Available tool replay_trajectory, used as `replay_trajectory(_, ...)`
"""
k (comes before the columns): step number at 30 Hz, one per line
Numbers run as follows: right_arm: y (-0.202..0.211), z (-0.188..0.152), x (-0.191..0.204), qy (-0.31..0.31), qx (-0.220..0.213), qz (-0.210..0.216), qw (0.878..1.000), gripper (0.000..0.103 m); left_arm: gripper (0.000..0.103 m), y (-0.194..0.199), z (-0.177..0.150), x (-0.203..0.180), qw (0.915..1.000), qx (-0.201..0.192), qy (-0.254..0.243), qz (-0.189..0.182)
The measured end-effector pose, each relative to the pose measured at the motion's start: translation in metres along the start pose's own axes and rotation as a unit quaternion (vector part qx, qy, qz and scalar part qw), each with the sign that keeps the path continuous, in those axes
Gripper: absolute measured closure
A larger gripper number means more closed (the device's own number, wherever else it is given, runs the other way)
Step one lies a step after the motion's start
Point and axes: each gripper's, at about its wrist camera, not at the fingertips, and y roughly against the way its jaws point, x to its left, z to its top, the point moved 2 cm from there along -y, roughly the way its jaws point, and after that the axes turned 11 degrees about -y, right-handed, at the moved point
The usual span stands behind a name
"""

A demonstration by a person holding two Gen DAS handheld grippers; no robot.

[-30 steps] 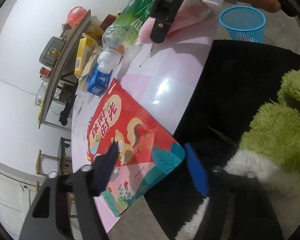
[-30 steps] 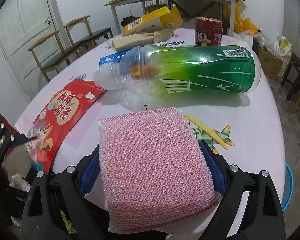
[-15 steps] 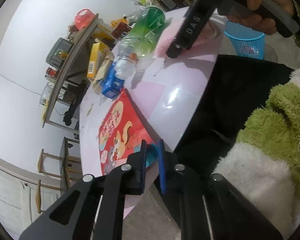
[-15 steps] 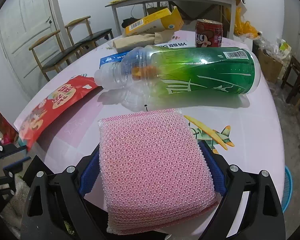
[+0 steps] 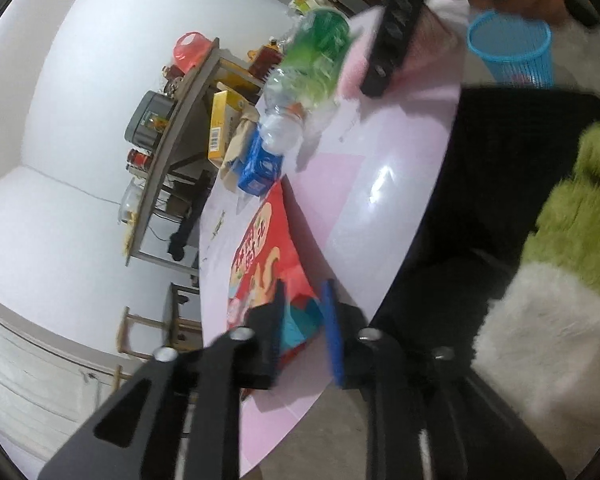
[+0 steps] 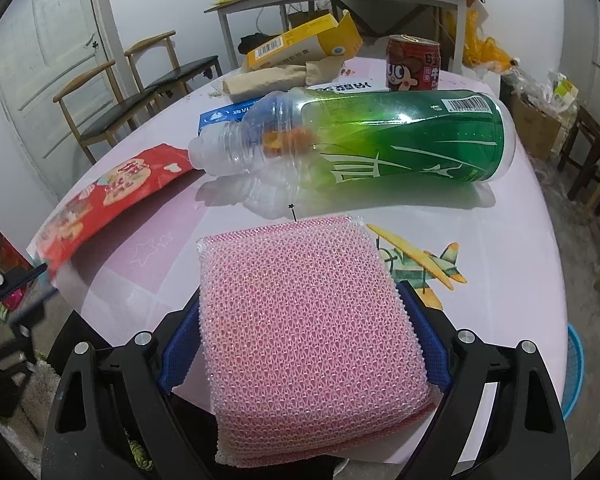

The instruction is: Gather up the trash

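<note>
My left gripper [image 5: 302, 320] is shut on the near corner of a red snack bag [image 5: 260, 256] that lies over the edge of the pink round table [image 5: 380, 168]. The bag also shows in the right wrist view [image 6: 104, 200], with the left gripper [image 6: 24, 284] at its end. My right gripper [image 6: 300, 336] is shut on a pink mesh sponge [image 6: 308, 312] above the table's near edge. A green plastic bottle [image 6: 380, 136] lies on its side beyond the sponge.
A blue mesh bin [image 5: 512, 48] stands on the floor beside the table. A red can [image 6: 414, 64], a yellow carton [image 6: 300, 44], a blue box [image 6: 224, 114] and a paper roll [image 6: 268, 78] sit at the table's far side. Chairs [image 6: 140, 92] stand to the left.
My left gripper closed on the snack bag's corner and has drawn it towards the table edge. The right gripper has kept hold of the sponge in place.
</note>
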Motion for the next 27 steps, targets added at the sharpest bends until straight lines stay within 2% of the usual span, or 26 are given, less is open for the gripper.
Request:
replay_trajectory(2, -0.001, 0.0, 0.001, 0.002, 0.001, -0.004, 1.0, 0.018, 0.067, -0.003, -0.002, -0.003, 0.9999, 0.002, -0.009, 0.008)
replay_trajectory(5, -0.002, -0.001, 0.003, 0.007, 0.001, -0.009, 1.0, 0.018, 0.057, -0.009, -0.007, -0.002, 0.9999, 0.007, -0.001, 0.01)
replay_trajectory(10, -0.004, 0.0, 0.005, 0.012, 0.002, -0.014, 1.0, 0.018, 0.056, -0.024, -0.014, 0.002, 0.9995, 0.026, 0.018, -0.005)
replay_trajectory(16, -0.007, 0.002, 0.008, 0.018, 0.003, -0.017, 1.0, 0.018, 0.046, -0.034, -0.017, 0.02, 0.9962, 0.032, 0.07, -0.041)
replay_trajectory(18, -0.007, 0.002, 0.008, 0.018, 0.003, -0.018, 1.0, 0.018, 0.046, -0.04, -0.018, 0.026, 0.9943, 0.034, 0.087, -0.051)
replay_trajectory(24, -0.008, 0.002, 0.009, 0.02, 0.002, -0.018, 1.0, 0.018, 0.046, -0.048, -0.015, 0.024, 0.9953, 0.025, 0.079, -0.05)
replay_trajectory(27, -0.008, 0.003, 0.009, 0.02, 0.002, -0.019, 1.0, 0.018, 0.054, -0.05, -0.017, 0.025, 0.9925, 0.021, 0.092, -0.077)
